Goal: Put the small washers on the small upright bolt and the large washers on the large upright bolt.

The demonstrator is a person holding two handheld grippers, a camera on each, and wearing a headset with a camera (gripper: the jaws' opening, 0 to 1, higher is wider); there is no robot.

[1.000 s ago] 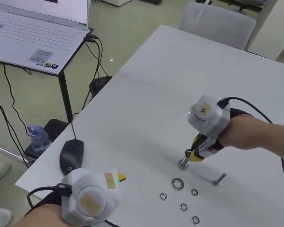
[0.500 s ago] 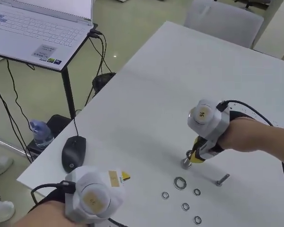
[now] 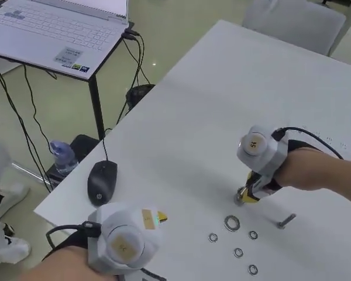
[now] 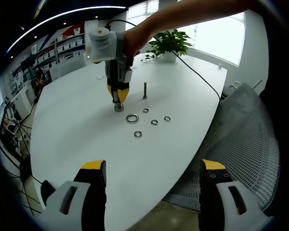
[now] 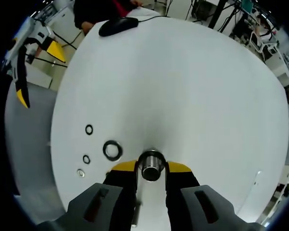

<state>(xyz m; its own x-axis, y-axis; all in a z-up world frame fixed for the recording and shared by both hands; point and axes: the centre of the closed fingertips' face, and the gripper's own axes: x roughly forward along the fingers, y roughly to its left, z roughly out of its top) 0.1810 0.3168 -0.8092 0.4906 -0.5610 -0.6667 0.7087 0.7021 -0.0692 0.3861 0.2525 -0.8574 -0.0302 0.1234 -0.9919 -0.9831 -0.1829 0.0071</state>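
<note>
My right gripper points down at the white table and is shut on the large bolt, holding it upright on the tabletop. The large washer lies flat just beside it. Several small washers are scattered nearby. In the left gripper view, the small bolt stands upright behind them. My left gripper hovers open and holds nothing at the table's near edge, well short of the parts.
A black mouse lies near the table's left edge. A laptop sits on a side stand with cables below. A grey chair stands by the table edge. A potted plant is at the table's far end.
The head camera has shifted, so the whole picture has slid. The right gripper still holds the large bolt at the same spot beside the washers.
</note>
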